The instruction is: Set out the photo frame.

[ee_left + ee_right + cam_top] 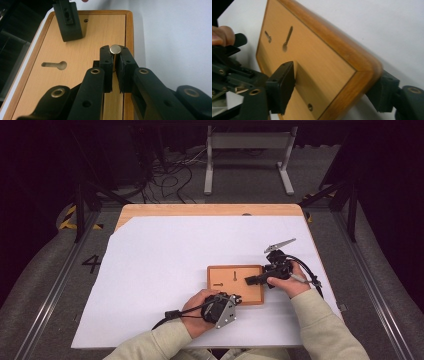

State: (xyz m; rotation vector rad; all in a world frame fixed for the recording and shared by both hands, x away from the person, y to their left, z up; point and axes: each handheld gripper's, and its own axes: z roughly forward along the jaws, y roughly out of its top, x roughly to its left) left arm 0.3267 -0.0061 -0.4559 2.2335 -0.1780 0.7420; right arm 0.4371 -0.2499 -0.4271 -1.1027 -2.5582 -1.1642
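A small wooden board [225,292] with two keyhole slots [287,39] lies on the white sheet. My left gripper [115,62] is shut on a short metal pin [115,49] with a round flat head, held upright over the board's edge near its front right corner. My right gripper [334,87] comes in from the right and straddles the board's corner, one pad [283,82] on the top face and the other against the underside of the rim. In the high view the left gripper [237,298] and the right gripper [250,280] sit close together at the board's right half.
The white sheet [165,265] covers most of the wooden table [210,210]. A silver flat tool [280,244] lies on the sheet beyond the right hand. Behind the table stand a white frame [248,150] and loose cables [170,180] on the floor.
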